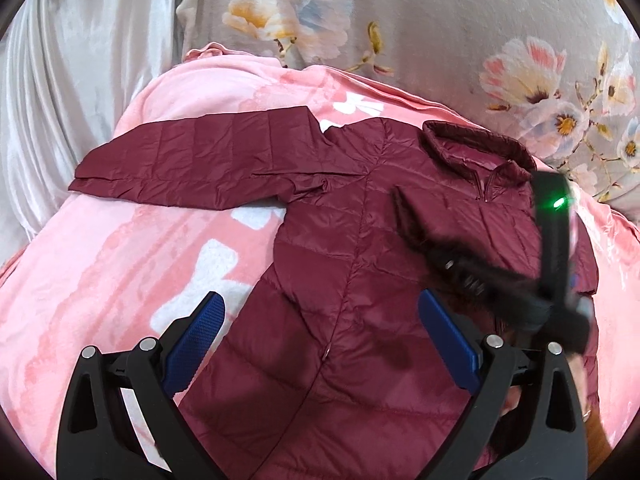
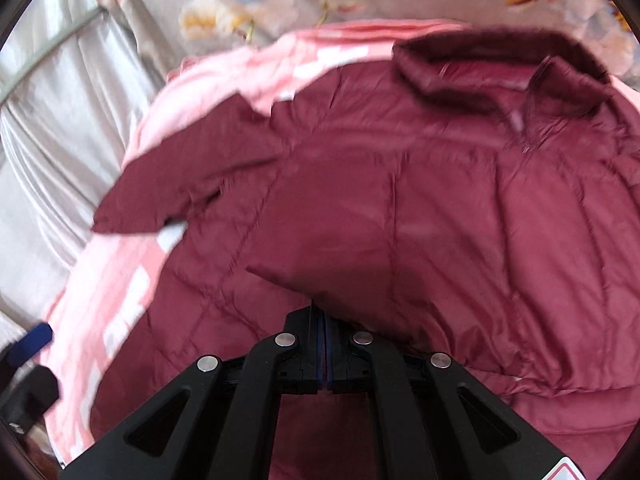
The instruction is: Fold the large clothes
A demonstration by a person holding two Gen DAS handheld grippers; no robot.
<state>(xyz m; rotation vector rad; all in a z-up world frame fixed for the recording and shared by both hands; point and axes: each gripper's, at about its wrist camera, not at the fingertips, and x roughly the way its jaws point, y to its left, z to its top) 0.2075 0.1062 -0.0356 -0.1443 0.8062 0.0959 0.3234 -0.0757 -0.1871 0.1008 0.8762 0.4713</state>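
a maroon puffer jacket (image 1: pixel 360 240) lies front-up on a pink blanket (image 1: pixel 120 260), just ahead of both grippers. the right gripper (image 2: pixel 322 320) is clamped on a sleeve cuff (image 2: pixel 320 280), carrying it over the chest, likely to fold it inward. the left gripper (image 1: pixel 320 340) hovers with jaws apart, empty, above the lower body. the other sleeve (image 1: pixel 192 160) lies spread out to its left.
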